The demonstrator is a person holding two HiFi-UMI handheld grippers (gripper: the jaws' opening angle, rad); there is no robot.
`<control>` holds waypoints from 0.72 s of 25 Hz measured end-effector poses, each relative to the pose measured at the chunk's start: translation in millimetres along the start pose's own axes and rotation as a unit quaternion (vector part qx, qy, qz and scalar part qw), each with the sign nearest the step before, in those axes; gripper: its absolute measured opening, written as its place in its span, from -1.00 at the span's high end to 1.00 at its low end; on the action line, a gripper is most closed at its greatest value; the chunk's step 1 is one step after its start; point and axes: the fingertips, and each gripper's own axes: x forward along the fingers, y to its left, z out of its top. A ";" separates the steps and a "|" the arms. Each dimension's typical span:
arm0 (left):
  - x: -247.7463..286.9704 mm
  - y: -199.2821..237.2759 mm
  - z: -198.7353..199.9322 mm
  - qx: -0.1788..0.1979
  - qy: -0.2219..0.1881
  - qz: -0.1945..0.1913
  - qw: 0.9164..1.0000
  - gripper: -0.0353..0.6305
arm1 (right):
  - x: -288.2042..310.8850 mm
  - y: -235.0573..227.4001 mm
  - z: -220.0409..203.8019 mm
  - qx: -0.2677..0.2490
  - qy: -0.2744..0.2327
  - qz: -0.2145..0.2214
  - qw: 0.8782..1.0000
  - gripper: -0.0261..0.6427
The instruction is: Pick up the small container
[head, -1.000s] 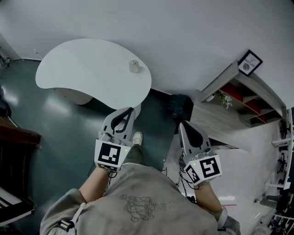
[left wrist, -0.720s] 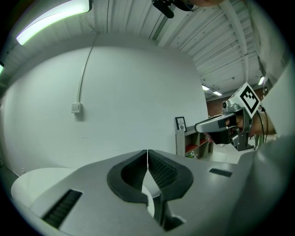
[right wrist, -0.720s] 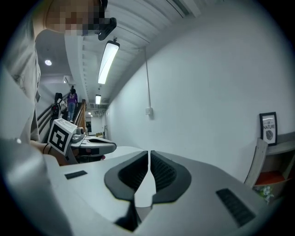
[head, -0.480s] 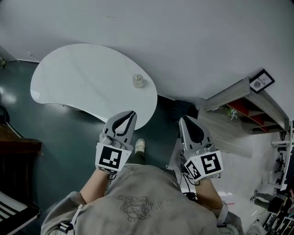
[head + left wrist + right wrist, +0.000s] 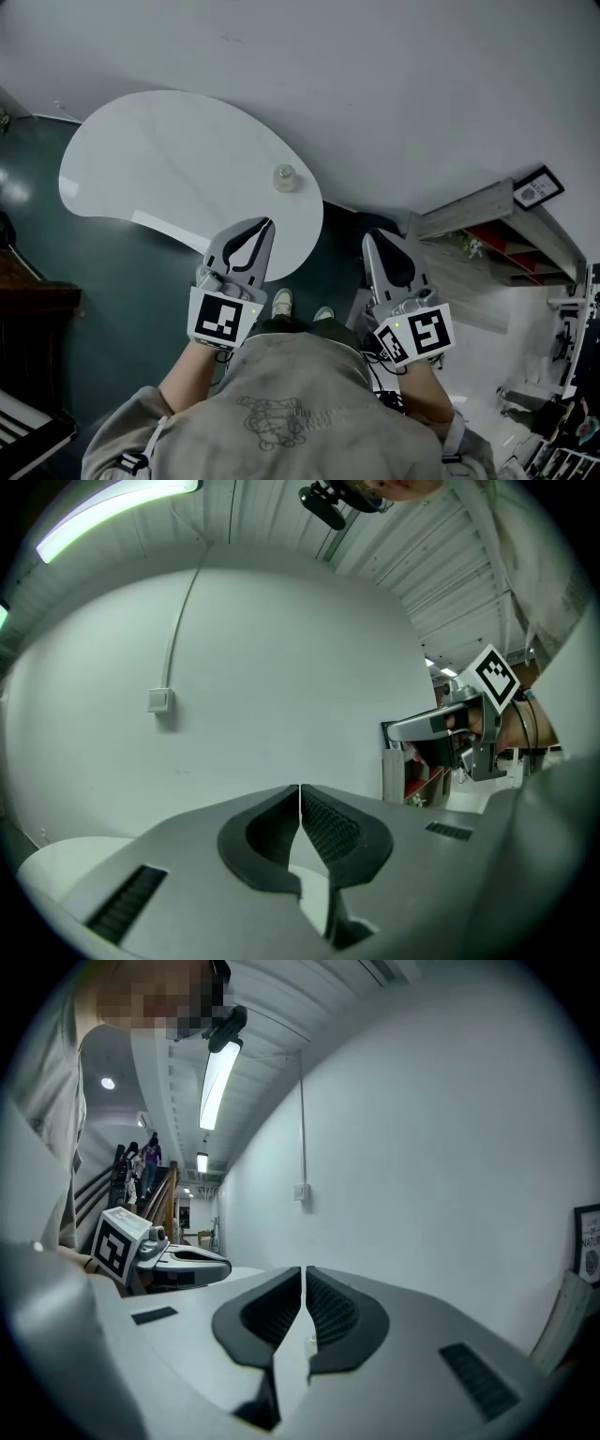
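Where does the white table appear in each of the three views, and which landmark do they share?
Head view: table fills the upper left, ahead of the left gripper.
Left gripper view: its edge shows at the lower left.
Right gripper view: a pale strip at centre left, above the jaws.
Shared landmark: the white wall behind it.

— What sort of place is this?
— A workplace lounge or studio rather than a home. The curved white desk stands on a dark glossy floor, against a bare white wall.
— What else points that way?
— Right of the desk, a wooden shelf unit with red backing carries a small plant and a framed sign. Above the desk are a ribbed ceiling and a strip light. Beyond its left end, people stand on a staircase.
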 end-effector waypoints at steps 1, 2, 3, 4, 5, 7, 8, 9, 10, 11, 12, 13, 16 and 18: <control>2.2 1.4 0.7 0.000 0.001 0.003 1.000 0.84 | 1.4 -3.2 0.5 0.000 0.000 0.000 1.000 0.81; 4.7 2.6 1.5 0.000 0.001 0.006 1.000 0.84 | 2.5 -6.8 1.2 0.000 -0.001 0.001 1.000 0.81; 7.3 3.5 2.6 0.000 0.001 0.010 1.000 0.84 | 3.2 -10.7 2.0 0.000 -0.001 0.002 1.000 0.81; 9.9 4.0 3.6 0.000 0.001 0.015 1.000 0.84 | 3.8 -14.7 2.6 0.000 -0.002 0.003 1.000 0.81; 12.6 4.2 4.4 0.000 0.001 0.019 1.000 0.84 | 4.2 -18.7 3.1 -0.001 -0.003 0.005 1.000 0.81; 18.5 3.8 5.5 0.003 0.003 0.028 1.000 0.84 | 5.0 -26.8 3.0 -0.002 -0.004 0.009 1.000 0.81; 21.5 3.2 6.4 0.004 0.003 0.033 0.999 0.84 | 5.2 -30.9 2.7 -0.002 -0.004 0.012 1.000 0.81; 24.6 2.3 7.8 0.004 0.002 0.037 0.999 0.84 | 5.5 -35.1 2.6 -0.002 -0.004 0.014 1.000 0.81; 27.7 1.4 9.7 0.004 0.000 0.041 0.999 0.84 | 6.0 -39.4 2.9 -0.002 -0.005 0.016 1.000 0.81; 30.6 0.4 11.7 0.005 -0.002 0.045 0.999 0.84 | 6.6 -43.6 3.2 -0.002 -0.005 0.018 1.000 0.81; 33.2 -0.5 13.5 0.005 -0.004 0.049 0.999 0.84 | 7.2 -47.3 3.2 -0.002 -0.006 0.020 1.000 0.81; 35.6 -1.3 14.9 0.005 -0.005 0.052 0.999 0.84 | 7.6 -50.4 2.7 -0.001 -0.006 0.022 1.000 0.81; 42.5 -3.5 15.5 -0.003 -0.006 0.060 0.998 0.83 | 8.7 -57.2 -0.6 0.001 -0.003 0.031 1.000 0.81; 48.3 -4.3 14.5 -0.008 -0.004 0.064 0.998 0.83 | 10.6 -61.7 -2.4 0.001 -0.001 0.037 0.999 0.81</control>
